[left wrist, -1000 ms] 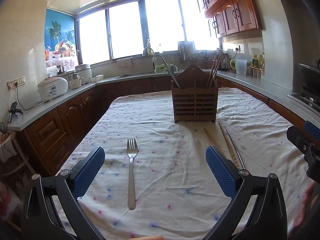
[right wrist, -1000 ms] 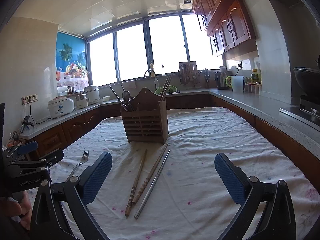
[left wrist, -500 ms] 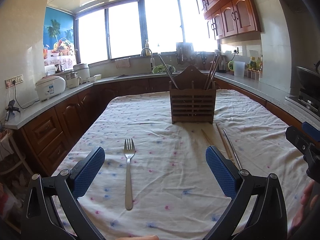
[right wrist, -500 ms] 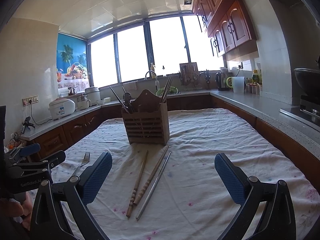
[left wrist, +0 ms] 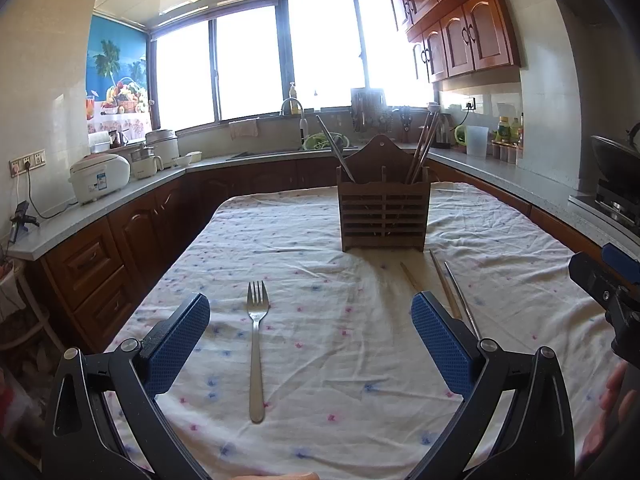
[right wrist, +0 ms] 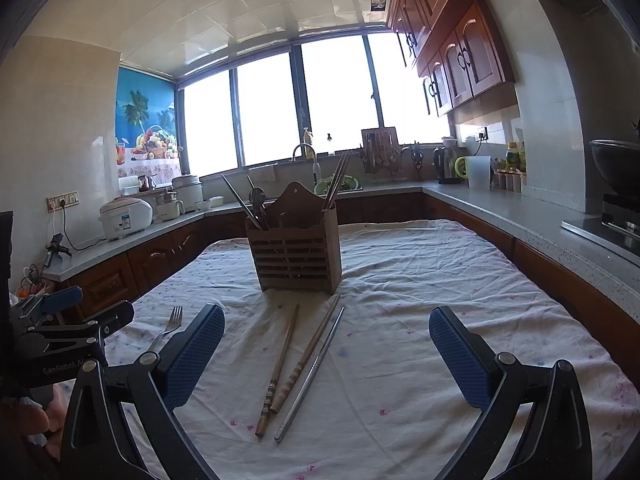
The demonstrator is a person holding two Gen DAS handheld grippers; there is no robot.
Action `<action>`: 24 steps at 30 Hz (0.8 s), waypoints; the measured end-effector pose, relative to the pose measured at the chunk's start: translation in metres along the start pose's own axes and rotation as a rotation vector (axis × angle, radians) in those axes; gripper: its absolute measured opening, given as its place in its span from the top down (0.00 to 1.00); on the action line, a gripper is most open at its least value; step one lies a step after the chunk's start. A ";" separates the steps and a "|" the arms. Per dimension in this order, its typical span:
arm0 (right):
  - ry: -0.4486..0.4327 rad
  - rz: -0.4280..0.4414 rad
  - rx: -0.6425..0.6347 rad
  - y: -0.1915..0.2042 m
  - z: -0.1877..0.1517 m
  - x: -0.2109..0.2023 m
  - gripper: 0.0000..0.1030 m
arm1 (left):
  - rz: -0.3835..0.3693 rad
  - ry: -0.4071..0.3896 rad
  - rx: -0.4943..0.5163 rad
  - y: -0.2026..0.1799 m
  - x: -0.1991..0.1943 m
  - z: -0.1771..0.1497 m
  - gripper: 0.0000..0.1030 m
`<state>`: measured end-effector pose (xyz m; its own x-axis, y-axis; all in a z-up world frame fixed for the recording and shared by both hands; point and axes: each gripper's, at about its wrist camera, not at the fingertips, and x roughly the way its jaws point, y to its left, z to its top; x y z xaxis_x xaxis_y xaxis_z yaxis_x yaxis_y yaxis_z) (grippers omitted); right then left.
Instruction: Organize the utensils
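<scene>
A metal fork [left wrist: 255,344] lies on the tablecloth, tines away from me, between the wide-apart pads of my open left gripper [left wrist: 310,344]. A slatted wooden utensil holder [left wrist: 383,216] stands further back with chopsticks sticking out of it. In the right wrist view the holder [right wrist: 295,257] is ahead, and three loose sticks lie in front of it: two wooden chopsticks [right wrist: 280,364] and a metal one [right wrist: 311,372]. My right gripper [right wrist: 326,354] is open above them with nothing held. The fork [right wrist: 168,326] shows at its left.
The white dotted tablecloth [left wrist: 340,360] covers the table, which has wooden cabinets and grey counters on three sides. A rice cooker [left wrist: 100,176] sits on the left counter, a wok [left wrist: 616,164] on the right. The left gripper's body [right wrist: 60,336] and a hand show at the right view's left edge.
Both grippers have drifted slightly; the holder and fork sit a little lower and closer in the views. Nothing has been grasped and both stay open.
</scene>
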<state>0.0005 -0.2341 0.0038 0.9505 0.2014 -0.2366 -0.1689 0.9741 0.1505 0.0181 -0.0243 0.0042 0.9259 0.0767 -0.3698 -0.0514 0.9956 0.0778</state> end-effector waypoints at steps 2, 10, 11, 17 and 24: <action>-0.002 0.001 -0.002 0.001 0.000 -0.001 0.00 | -0.002 0.000 0.000 0.000 0.000 0.000 0.00; -0.006 0.007 -0.006 0.002 0.002 -0.001 0.00 | -0.001 0.003 -0.007 0.001 0.000 0.000 0.00; -0.006 0.007 -0.007 0.002 0.002 -0.001 0.00 | -0.003 0.004 -0.007 0.002 0.000 -0.001 0.00; -0.003 0.012 -0.005 0.003 0.002 -0.001 0.00 | -0.004 0.005 -0.015 0.004 0.000 -0.001 0.00; -0.005 0.015 -0.008 0.004 0.003 -0.001 0.00 | -0.003 -0.001 -0.021 0.006 -0.002 -0.002 0.00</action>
<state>-0.0006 -0.2307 0.0072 0.9489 0.2160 -0.2299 -0.1858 0.9717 0.1462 0.0153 -0.0181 0.0037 0.9265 0.0734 -0.3690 -0.0562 0.9968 0.0570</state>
